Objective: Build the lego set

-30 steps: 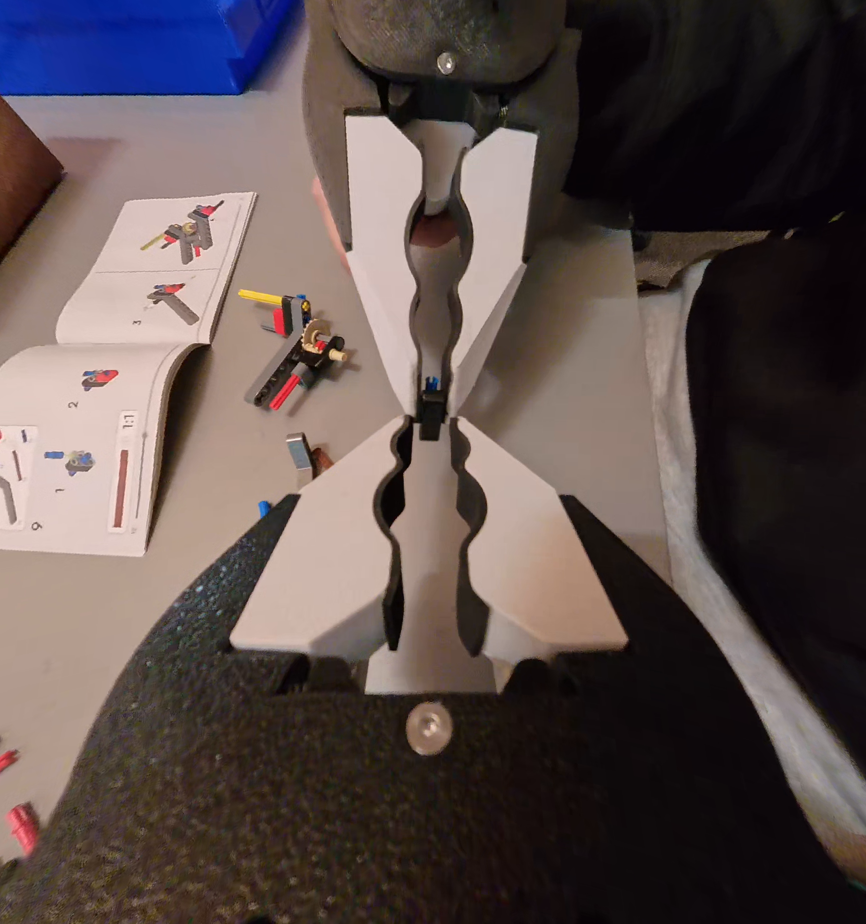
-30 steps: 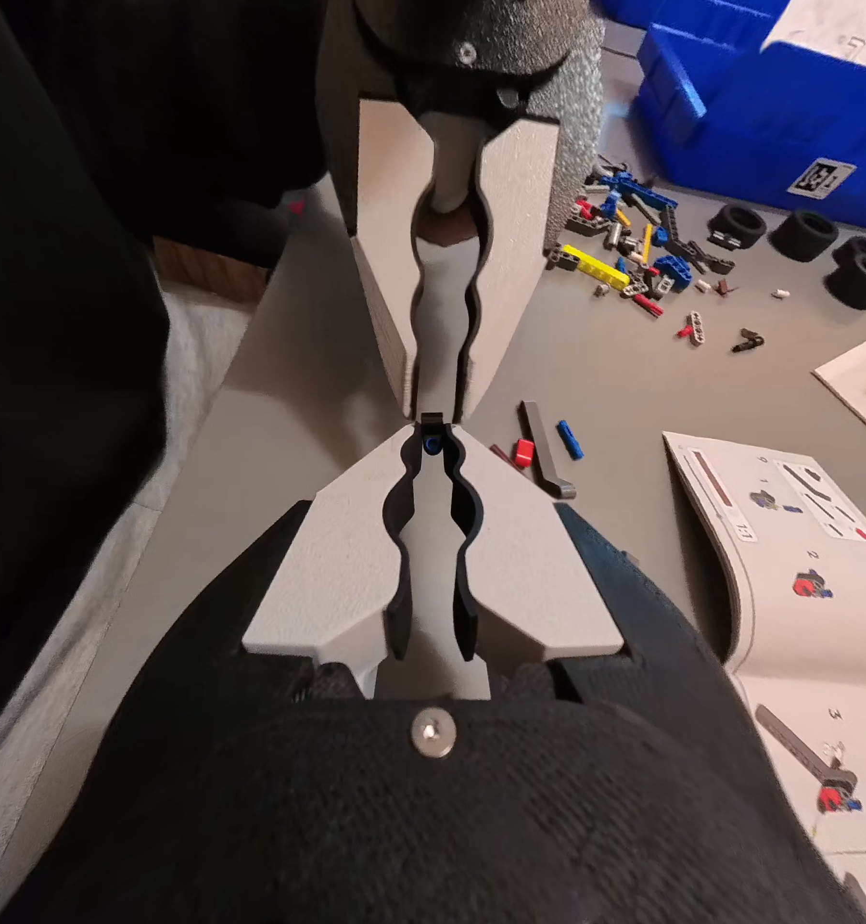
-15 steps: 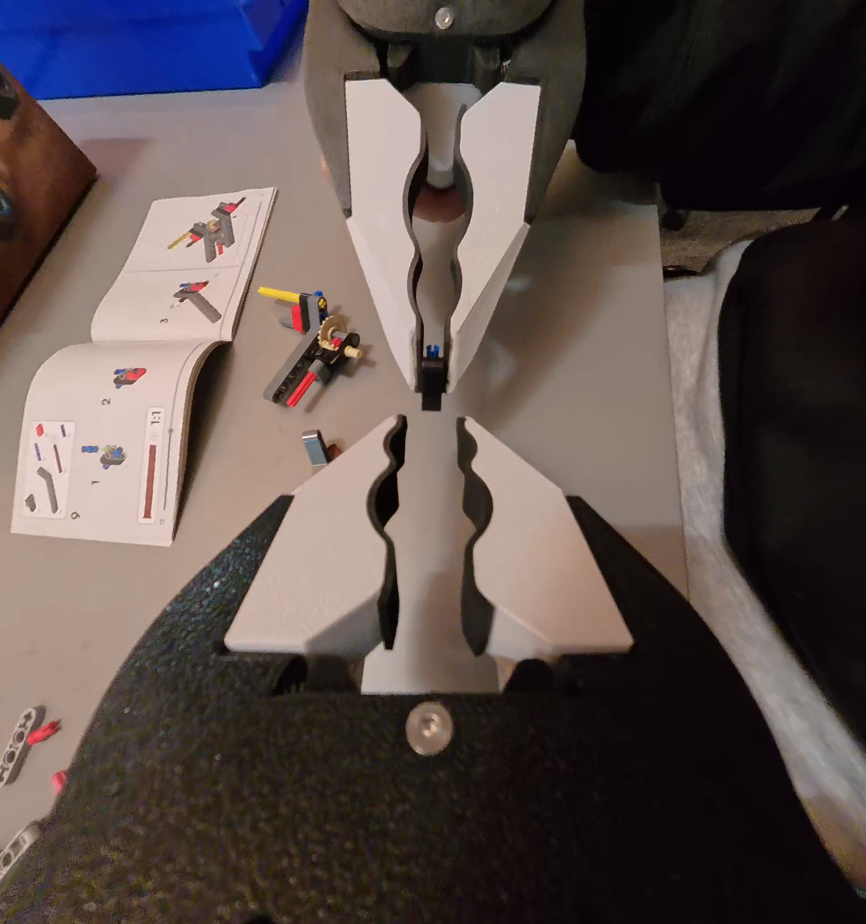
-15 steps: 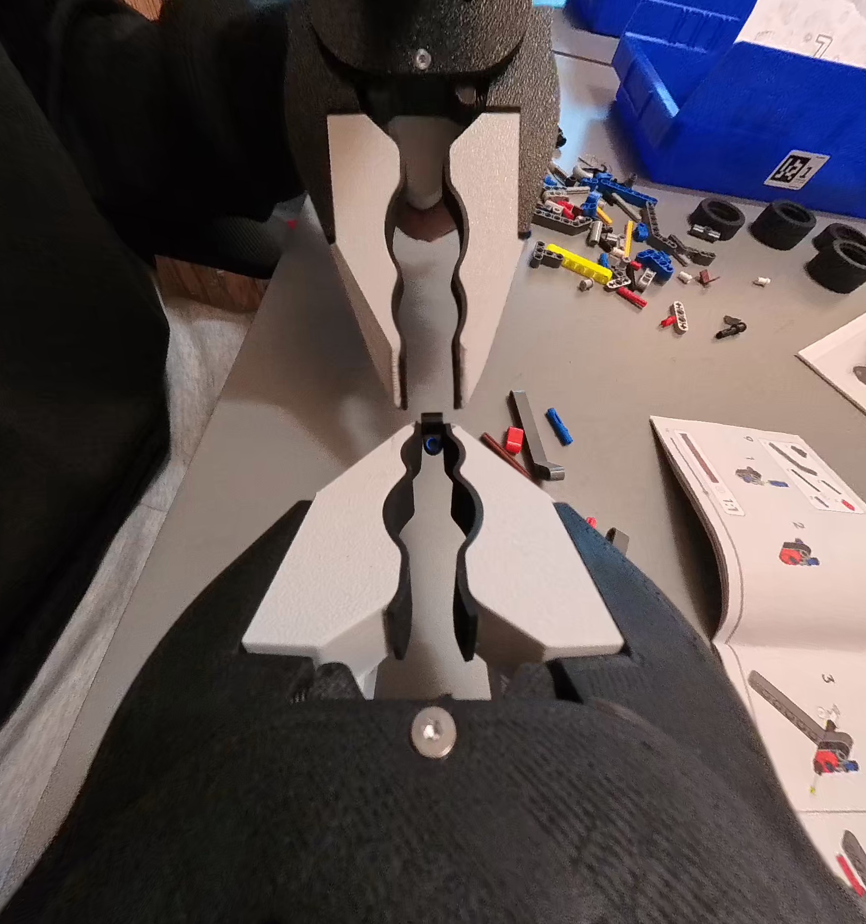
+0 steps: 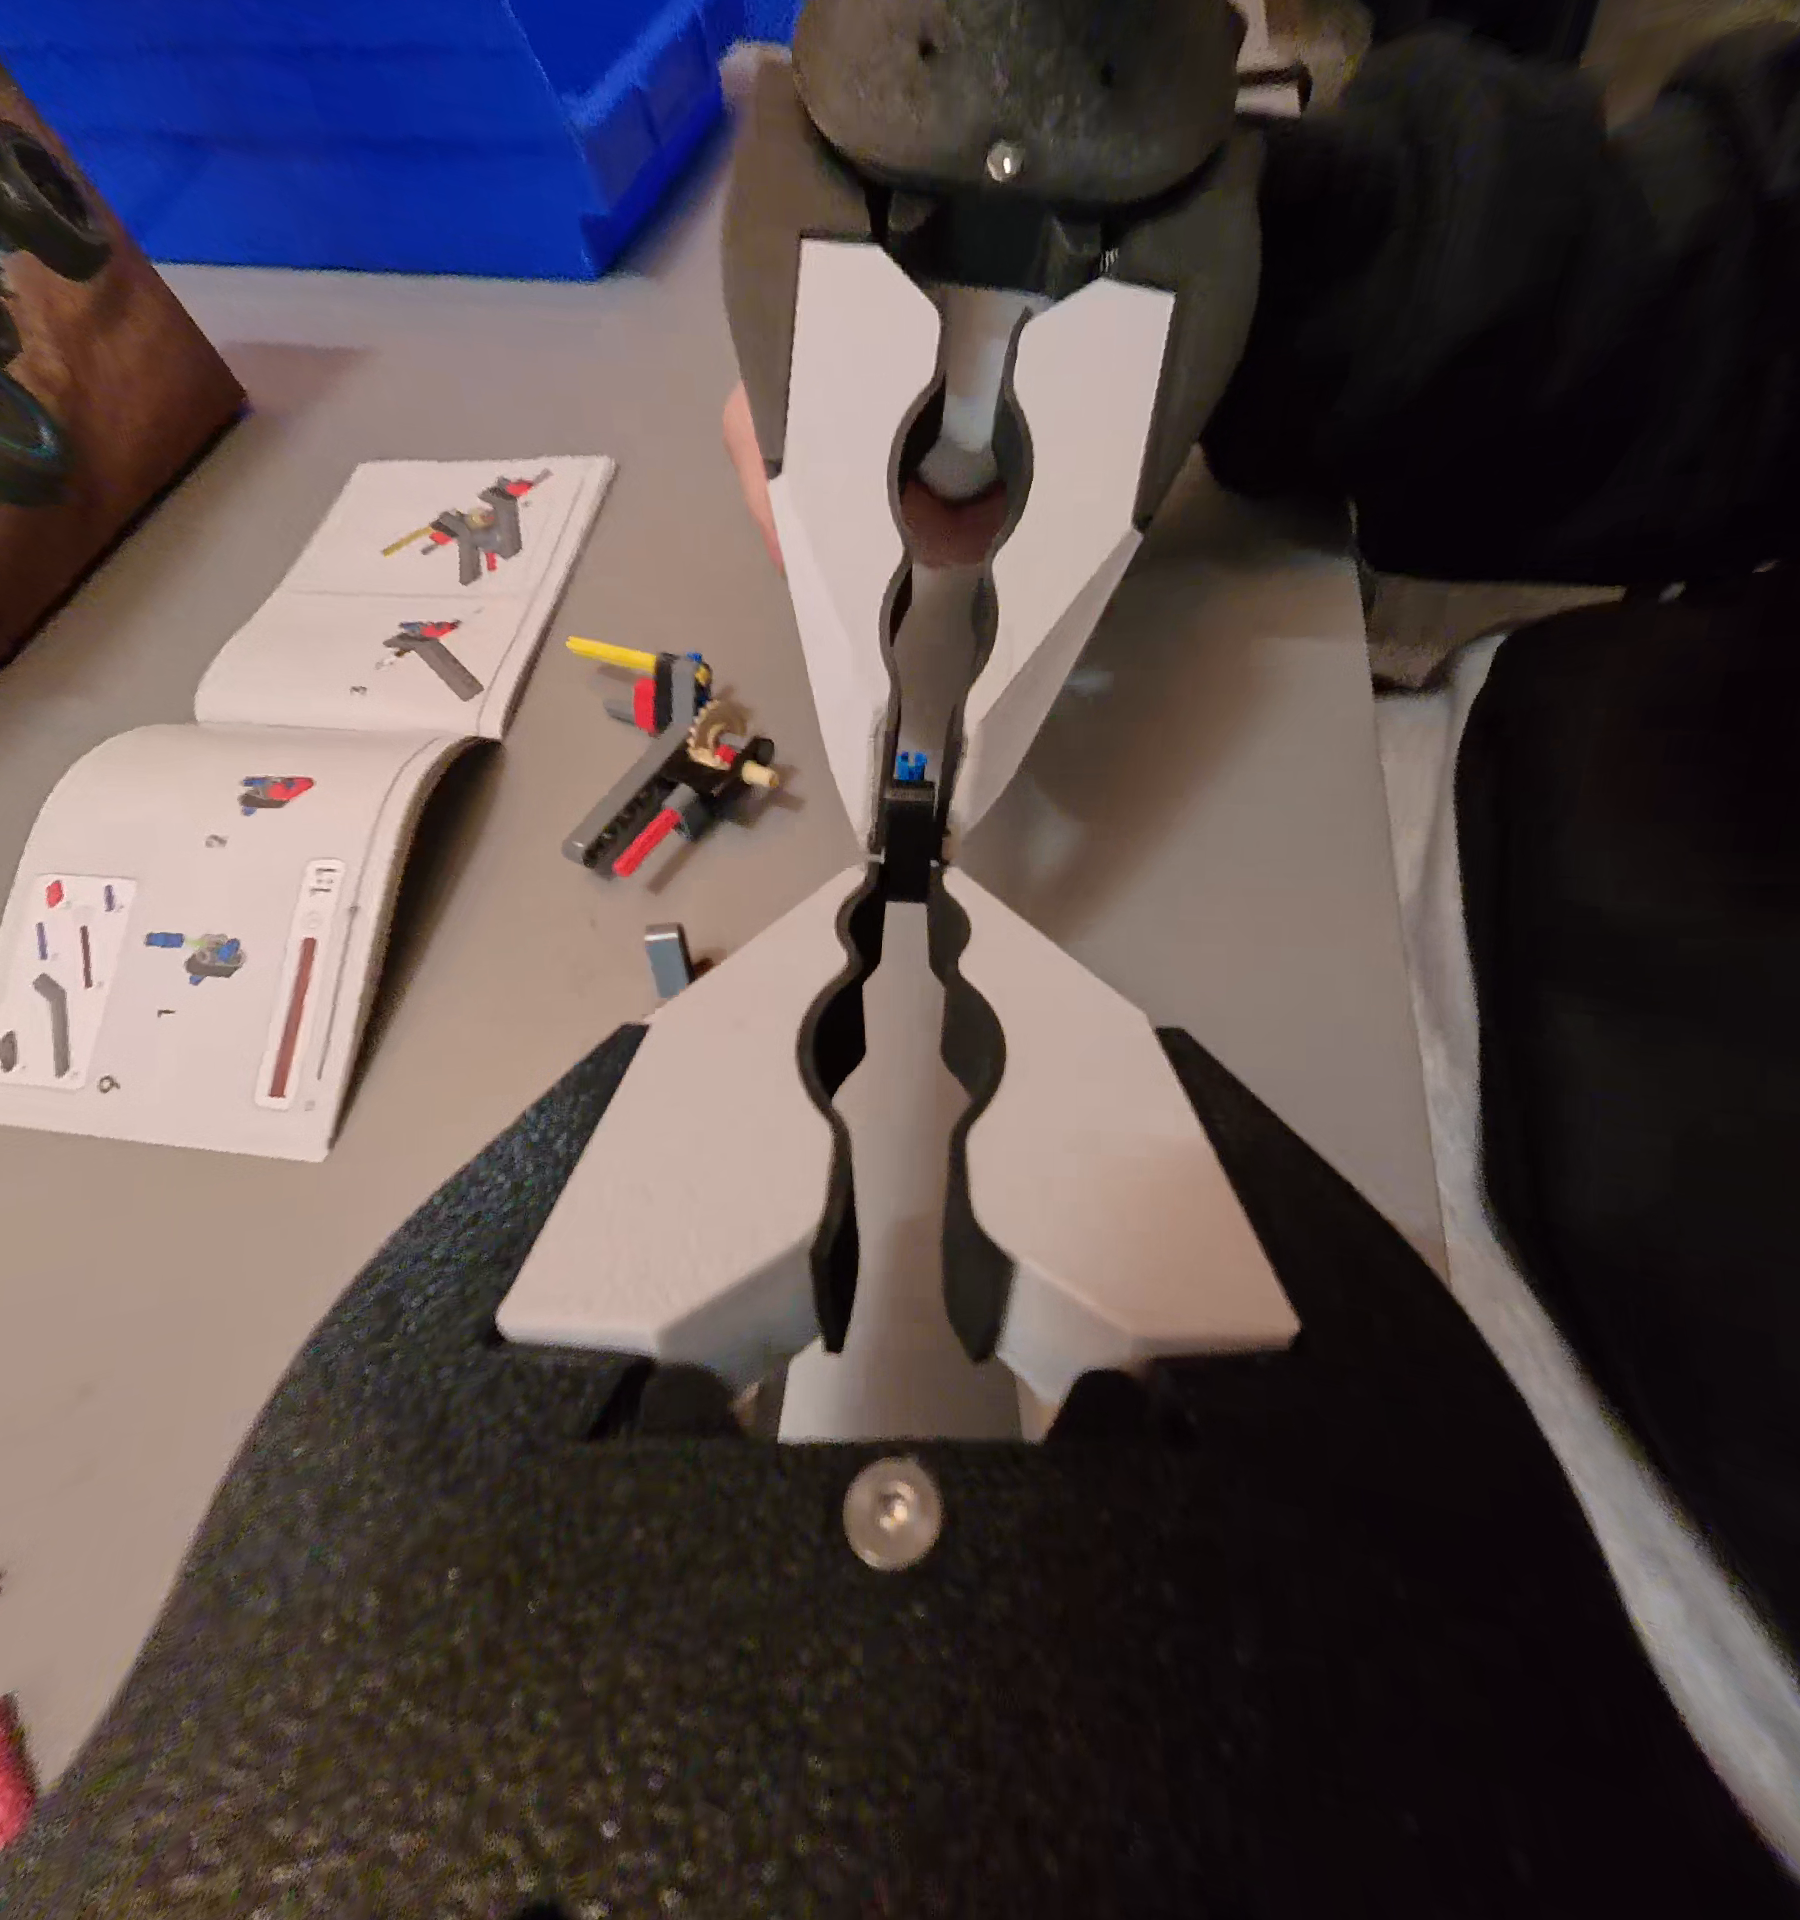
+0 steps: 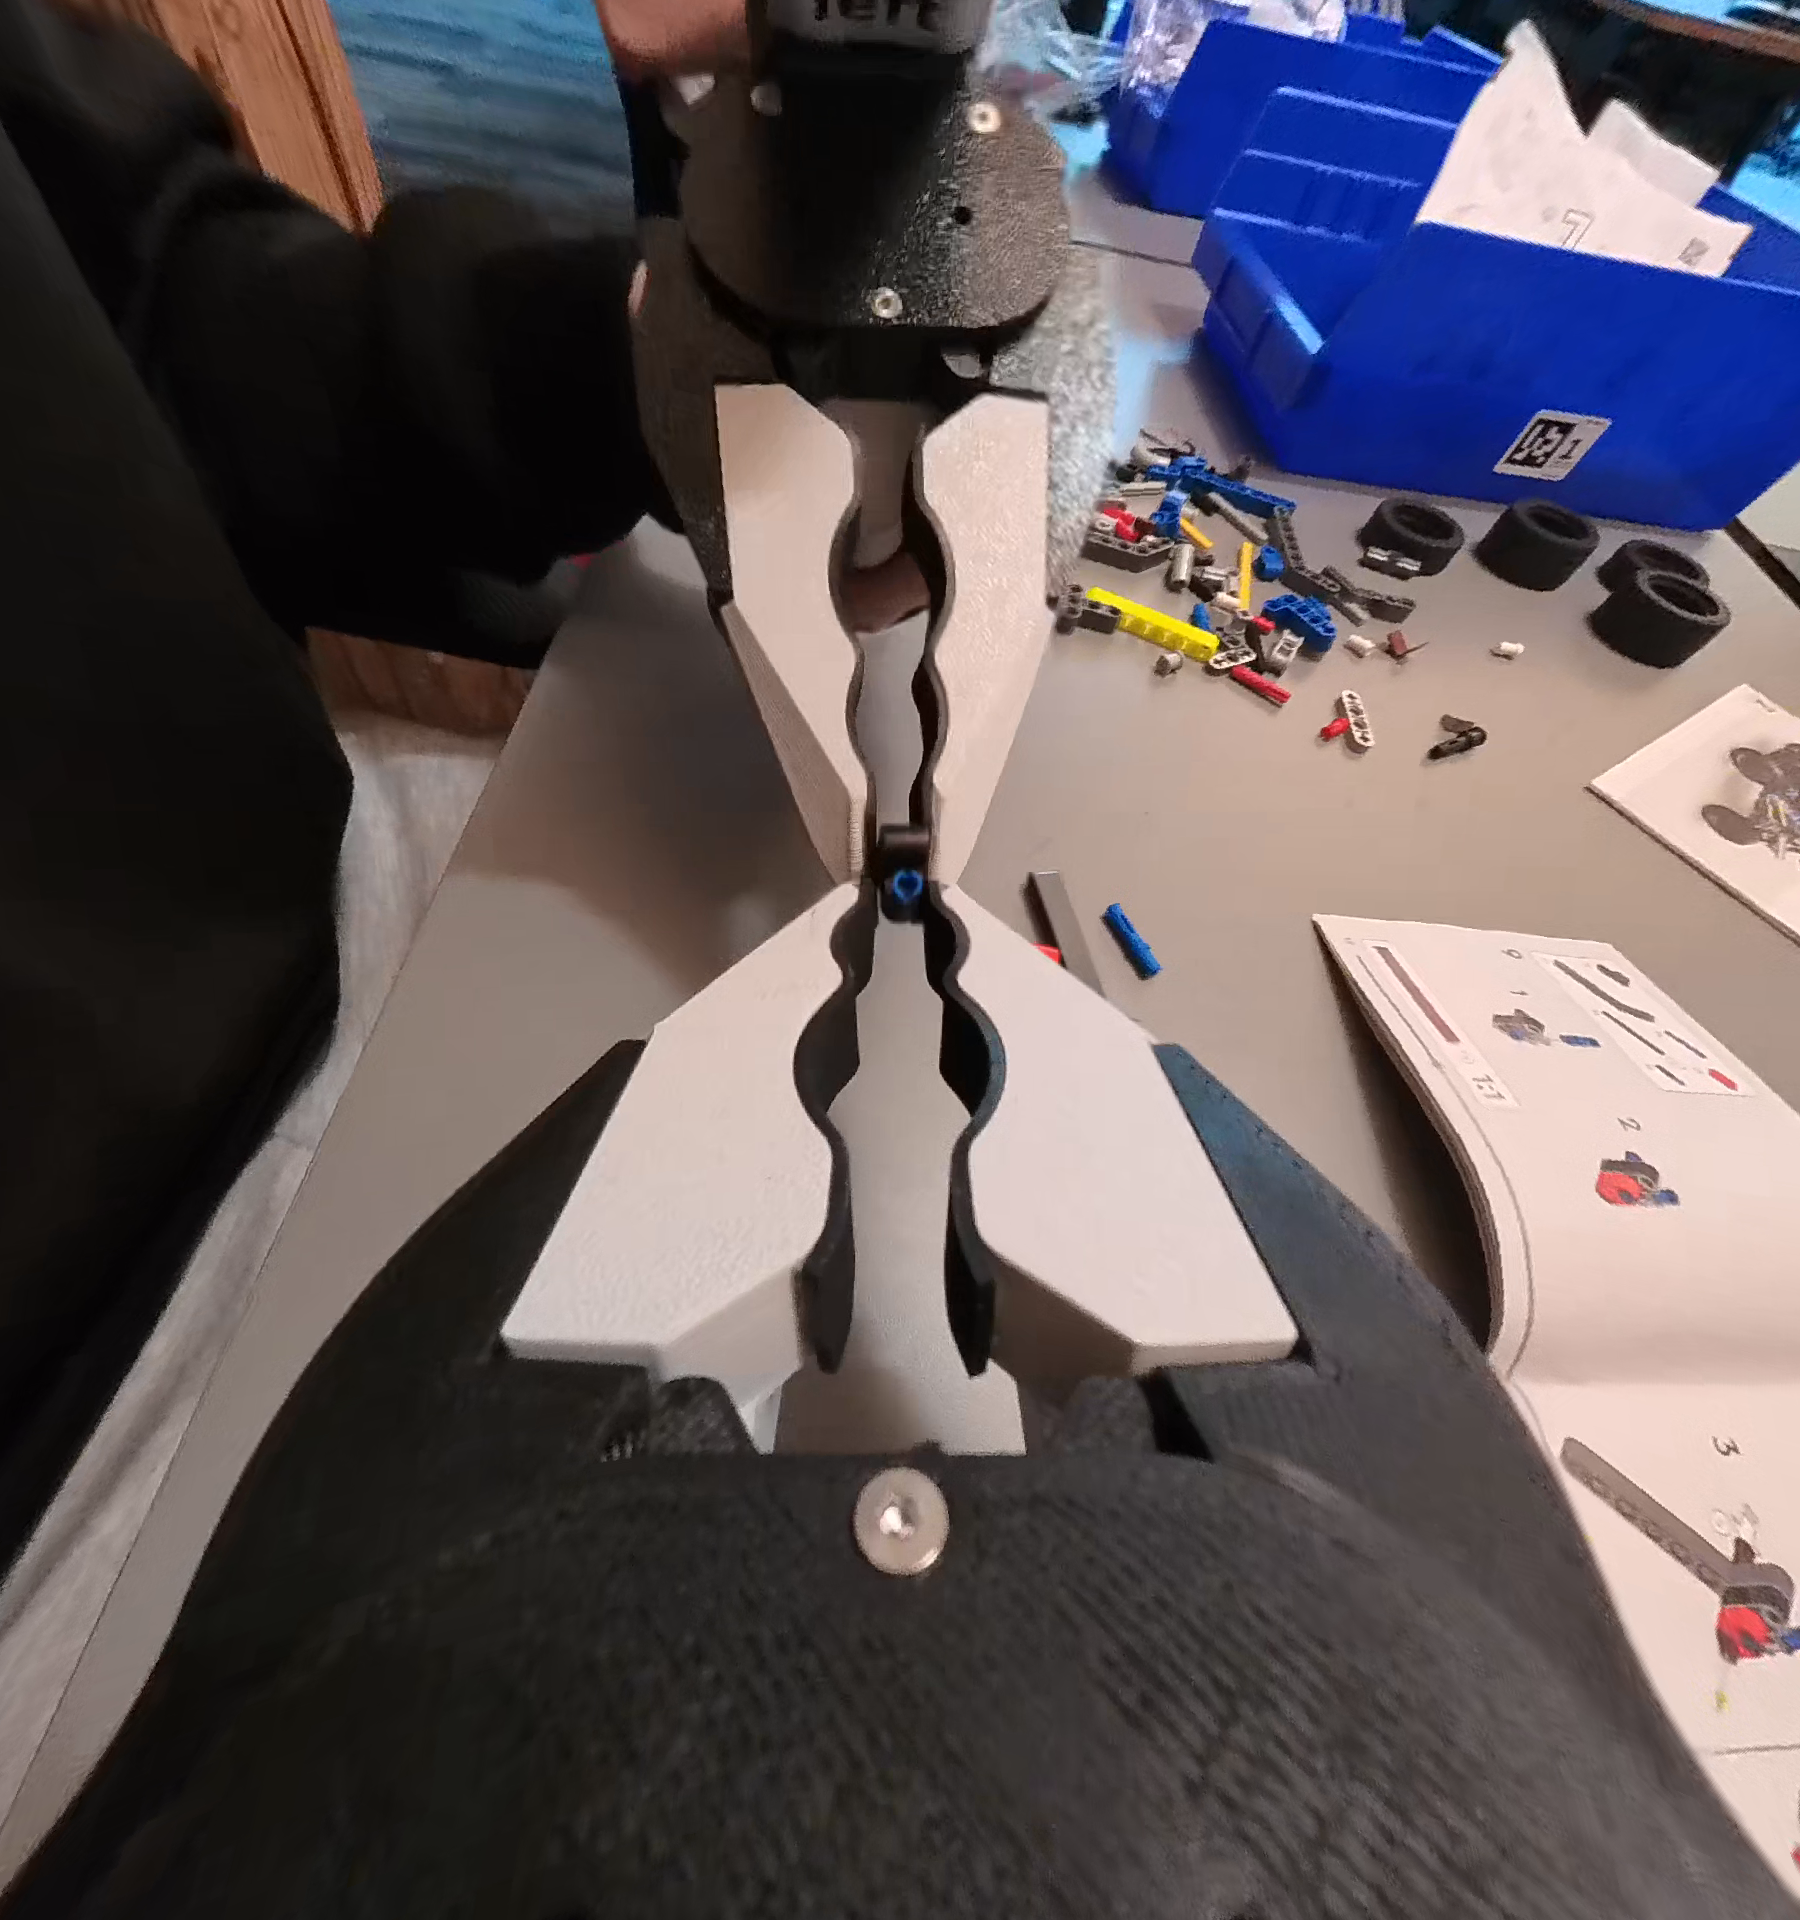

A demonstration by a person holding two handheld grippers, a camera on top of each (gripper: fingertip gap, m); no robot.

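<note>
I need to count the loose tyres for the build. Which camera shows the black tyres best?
The right wrist view: four black tyres sit on the grey table in front of the blue bin, beside the loose parts pile. The left wrist view shows no loose tyres, only the instruction booklet and a small assembly.

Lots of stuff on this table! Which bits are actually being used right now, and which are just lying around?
In use:
- small black piece with a blue pin
- right hand-held gripper
- left hand-held gripper
- open instruction booklet

Lying about for now:
- half-built grey assembly
- loose parts pile
- black tyres
- blue bins
</note>
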